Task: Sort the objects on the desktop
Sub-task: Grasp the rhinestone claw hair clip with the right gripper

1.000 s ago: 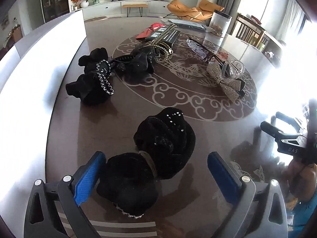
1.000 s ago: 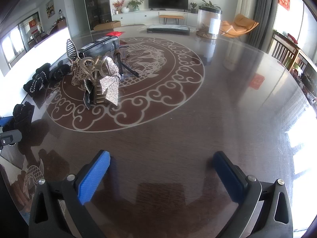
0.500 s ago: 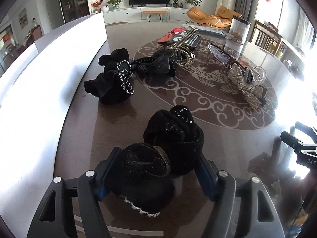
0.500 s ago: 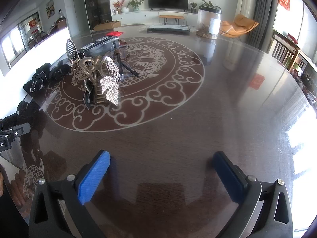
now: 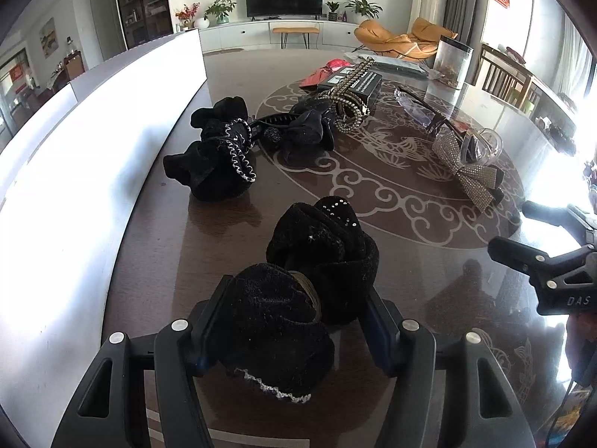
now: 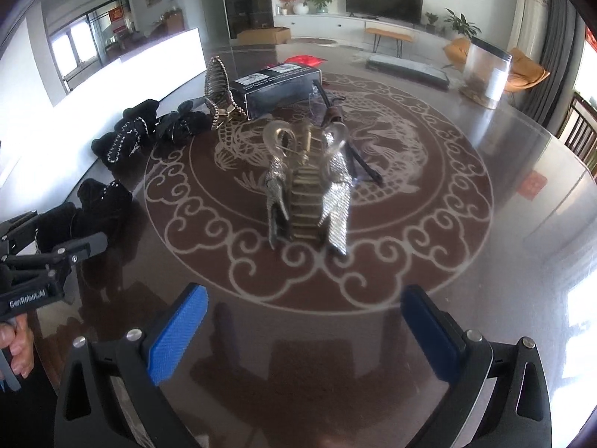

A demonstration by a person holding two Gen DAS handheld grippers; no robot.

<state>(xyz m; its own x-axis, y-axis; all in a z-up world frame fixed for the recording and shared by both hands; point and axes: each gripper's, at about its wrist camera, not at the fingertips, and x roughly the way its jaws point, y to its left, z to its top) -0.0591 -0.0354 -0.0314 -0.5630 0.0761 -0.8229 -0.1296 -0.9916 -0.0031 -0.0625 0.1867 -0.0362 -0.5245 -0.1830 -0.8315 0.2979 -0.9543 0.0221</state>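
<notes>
Left of the silver rhinestone bow [image 5: 472, 175], the left claw [image 5: 294, 326] is closing on the near black velvet hair bow [image 5: 298, 291], its pads pressing the fabric on the bench [image 5: 410, 261]. Grasping seems underway; next, lifting toward the other black bows [image 5: 220, 153]. Nearer than the silver bow, the right claw [image 6: 304, 330] is spread, empty.

Black hand-held gripper [image 6: 302, 321]; blue ribbed pads [image 6: 179, 332]; silver screws.

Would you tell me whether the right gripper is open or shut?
Open: the right gripper shows only bare table between its spread blue pads.
</notes>
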